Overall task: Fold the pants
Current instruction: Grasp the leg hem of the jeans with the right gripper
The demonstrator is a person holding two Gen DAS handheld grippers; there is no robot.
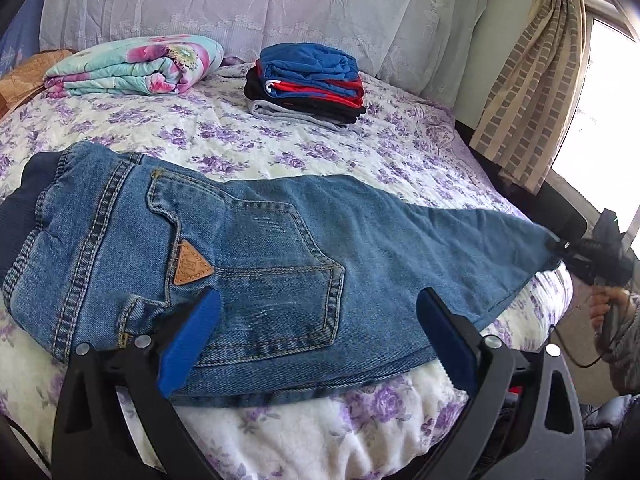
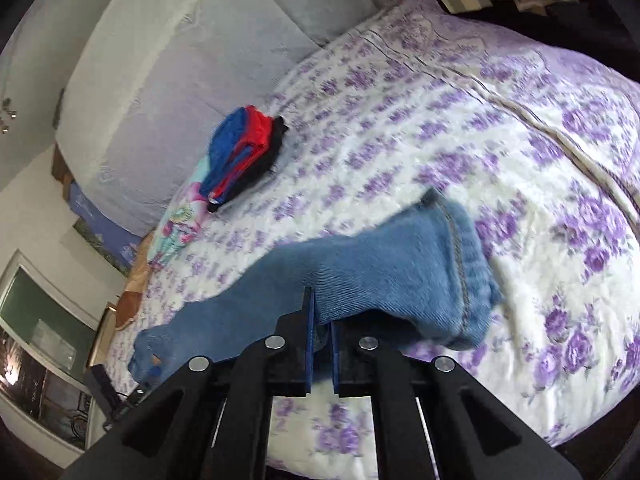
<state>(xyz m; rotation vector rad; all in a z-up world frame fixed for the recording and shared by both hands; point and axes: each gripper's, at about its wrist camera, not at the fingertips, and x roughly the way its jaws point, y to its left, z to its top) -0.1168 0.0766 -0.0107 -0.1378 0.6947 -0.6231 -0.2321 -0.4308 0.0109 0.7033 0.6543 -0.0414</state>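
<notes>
Blue denim pants (image 1: 260,264) lie on the bed, folded lengthwise, waist at the left, back pocket with a tan patch facing up. My left gripper (image 1: 320,320) is open, its blue pads straddling the near edge of the seat by the pocket. The leg runs off to the right, where my right gripper (image 1: 560,246) holds its end. In the right wrist view the right gripper (image 2: 322,328) is shut on the denim pants (image 2: 380,272) near the hem, and the cuff hangs lifted above the quilt.
A purple-flowered quilt (image 1: 360,152) covers the bed. A stack of folded clothes (image 1: 308,84) and a folded floral blanket (image 1: 136,66) sit at the back by lace-covered pillows (image 1: 240,0). A curtain (image 1: 532,80) hangs right. A person's hand (image 1: 612,308) holds the right tool.
</notes>
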